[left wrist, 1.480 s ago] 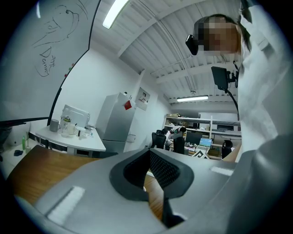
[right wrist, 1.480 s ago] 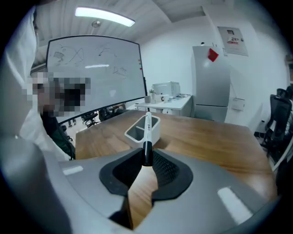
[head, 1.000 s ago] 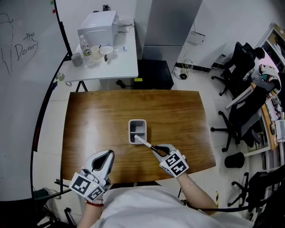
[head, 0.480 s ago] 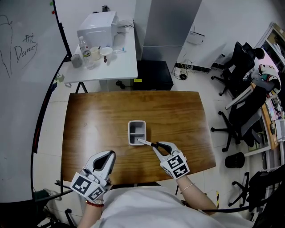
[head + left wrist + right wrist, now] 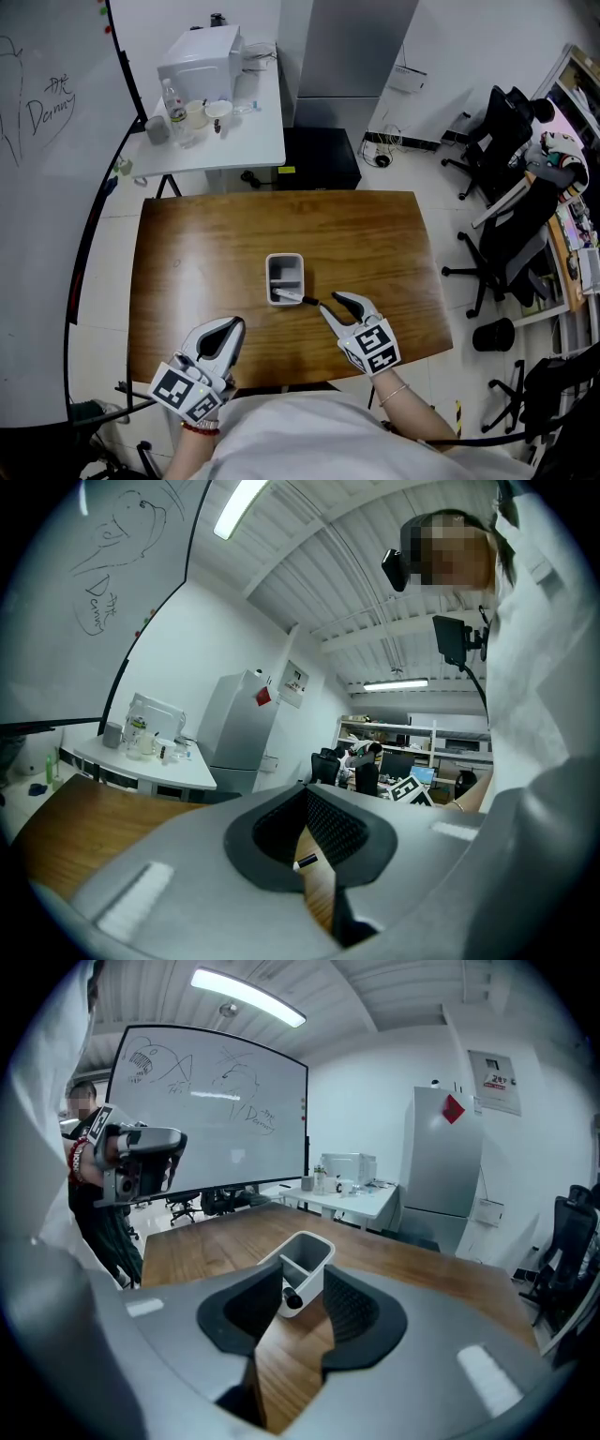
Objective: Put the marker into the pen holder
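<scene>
**Marker in pen holder, right jaws clear of it**

Head view: The pen holder [image 5: 268, 277] stood near the middle of the wooden surface [image 5: 375, 244]. The marker [image 5: 292, 298] lay aslant in its near compartment. Its white barrel was inside and its dark cap end poked over the near rim. The right hand-held gripper [image 5: 335, 302] sat just beside that end, apart from it. The left hand-held gripper [image 5: 232, 323] was well apart, by the near edge.

Left gripper view: The left hand-held gripper [image 5: 305, 794] had its jaws met at the tips with nothing between them. The marker [image 5: 302, 862] showed small and far off through the gap below.

Right gripper view: The right hand-held gripper [image 5: 302, 1281] had just been opening its jaws, and they stood wide. The marker [image 5: 292, 1299] lay in line between them, clear of both pads, against the pen holder [image 5: 323, 1244].

Handling, as judged: the marker is likely light, stiff and smooth-barrelled, so apt to roll or slip. If it needs reseating, the best hold looks like the exposed cap end, pinched crosswise.
</scene>
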The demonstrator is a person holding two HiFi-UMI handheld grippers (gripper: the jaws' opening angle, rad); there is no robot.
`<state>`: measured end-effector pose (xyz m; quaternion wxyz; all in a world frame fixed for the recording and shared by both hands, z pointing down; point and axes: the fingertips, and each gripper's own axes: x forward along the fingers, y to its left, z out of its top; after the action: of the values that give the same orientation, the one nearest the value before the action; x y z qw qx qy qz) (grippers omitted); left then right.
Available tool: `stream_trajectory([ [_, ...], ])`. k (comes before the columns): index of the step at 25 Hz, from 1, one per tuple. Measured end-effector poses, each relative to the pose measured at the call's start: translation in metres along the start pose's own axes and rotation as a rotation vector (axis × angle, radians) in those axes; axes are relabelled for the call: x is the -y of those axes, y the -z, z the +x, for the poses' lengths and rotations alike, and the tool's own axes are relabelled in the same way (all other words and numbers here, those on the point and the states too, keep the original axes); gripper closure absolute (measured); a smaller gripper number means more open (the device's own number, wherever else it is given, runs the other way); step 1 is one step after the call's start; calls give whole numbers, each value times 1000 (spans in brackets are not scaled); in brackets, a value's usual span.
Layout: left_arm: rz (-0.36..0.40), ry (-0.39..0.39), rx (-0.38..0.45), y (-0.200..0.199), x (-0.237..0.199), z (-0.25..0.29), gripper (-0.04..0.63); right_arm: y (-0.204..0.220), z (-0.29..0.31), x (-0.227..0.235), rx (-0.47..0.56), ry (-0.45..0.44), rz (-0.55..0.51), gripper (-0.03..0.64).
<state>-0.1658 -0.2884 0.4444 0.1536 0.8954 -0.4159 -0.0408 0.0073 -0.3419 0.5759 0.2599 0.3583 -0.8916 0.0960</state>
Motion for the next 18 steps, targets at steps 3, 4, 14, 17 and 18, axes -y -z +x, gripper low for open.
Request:
stream_trajectory([
  [3, 0, 2, -2, 0, 1, -2, 595, -6, -7, -3, 28, -5, 9, 495],
  [4, 0, 3, -3, 1, 3, -2, 595, -10, -10, -4, 45, -8, 10, 495],
  [14, 34, 57, -9, -4, 16, -21, 595, -48, -37, -28, 200, 12, 58, 499],
  [17, 24, 79, -16, 0, 14, -35, 595, -54, -39, -48, 237, 16, 72, 502],
  [18, 22, 91, -18, 3, 14, -40, 595, -56, -40, -57, 250, 16, 71, 502],
])
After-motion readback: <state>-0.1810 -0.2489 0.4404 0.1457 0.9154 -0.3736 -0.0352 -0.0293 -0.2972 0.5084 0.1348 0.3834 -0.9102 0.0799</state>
